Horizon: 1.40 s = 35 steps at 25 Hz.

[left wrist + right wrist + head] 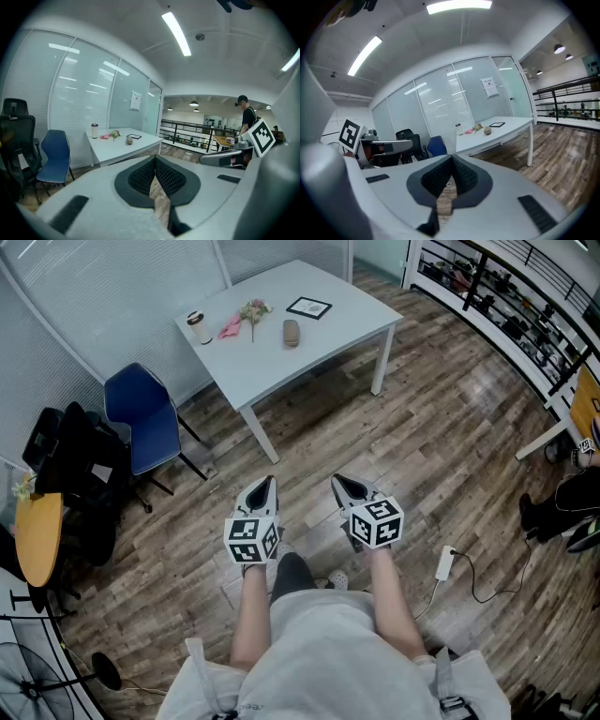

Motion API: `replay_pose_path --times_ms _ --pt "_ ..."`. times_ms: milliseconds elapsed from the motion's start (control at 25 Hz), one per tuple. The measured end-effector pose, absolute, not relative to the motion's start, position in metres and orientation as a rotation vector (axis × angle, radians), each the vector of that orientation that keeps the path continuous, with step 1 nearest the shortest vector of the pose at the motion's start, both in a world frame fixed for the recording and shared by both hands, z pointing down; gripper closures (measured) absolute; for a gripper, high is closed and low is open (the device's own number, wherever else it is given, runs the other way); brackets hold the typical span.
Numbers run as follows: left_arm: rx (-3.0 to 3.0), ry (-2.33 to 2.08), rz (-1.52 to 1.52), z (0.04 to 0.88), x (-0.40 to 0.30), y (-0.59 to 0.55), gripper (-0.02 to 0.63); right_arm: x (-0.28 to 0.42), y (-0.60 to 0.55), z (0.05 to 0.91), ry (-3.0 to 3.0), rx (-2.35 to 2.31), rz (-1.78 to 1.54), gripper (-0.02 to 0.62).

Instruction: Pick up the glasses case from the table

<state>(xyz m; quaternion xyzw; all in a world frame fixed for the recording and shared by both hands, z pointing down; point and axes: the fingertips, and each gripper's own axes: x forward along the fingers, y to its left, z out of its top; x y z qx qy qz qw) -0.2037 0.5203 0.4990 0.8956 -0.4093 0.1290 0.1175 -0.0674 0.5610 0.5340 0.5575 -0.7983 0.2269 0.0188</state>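
The glasses case (292, 333) lay flat near the middle of the white table (319, 357), well apart from both grippers, with a pink flower (253, 310) to one side and a black frame (309, 307) to the other. In the head view its long axis ran roughly away from the person. The left gripper (269, 483) and right gripper (338, 482) hung side by side over the wood floor (450, 427), each with its jaws pressed together and nothing between them.
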Motion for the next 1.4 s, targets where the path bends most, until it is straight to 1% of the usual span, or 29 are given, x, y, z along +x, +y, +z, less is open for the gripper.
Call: replay_pose_path --times_ms 240,400,640,680,760,880,1080,1400 --pt "2.627 -1.202 0.378 0.502 -0.199 0.518 0.597 -0.06 0.56 0.528 -2.498 1.769 0.663 0.598" --pt "2.644 -1.189 0.299 0.494 -0.19 0.523 0.595 -0.051 0.569 0.525 -2.505 1.758 0.632 0.598" --pt "2.653 -1.186 0.287 0.491 -0.183 0.529 0.591 -0.036 0.583 0.511 -2.742 1.738 0.838 0.598" --pt "2.647 -1.193 0.289 0.492 -0.184 0.527 0.58 -0.034 0.582 0.513 -2.734 1.735 0.827 0.597" --pt "2.633 -1.209 0.291 0.495 -0.187 0.52 0.531 -0.031 0.577 0.519 -2.695 1.735 0.794 0.597" --pt "2.618 -1.226 0.285 0.501 -0.189 0.503 0.507 -0.023 0.564 0.526 -2.636 1.763 0.757 0.595" --pt "2.59 -1.235 0.291 0.513 -0.185 0.461 0.468 -0.009 0.532 0.534 -2.586 1.8 0.763 0.513" --pt "2.564 -1.208 0.329 0.532 -0.165 0.374 0.416 0.018 0.449 0.54 -2.539 1.838 0.749 0.432"
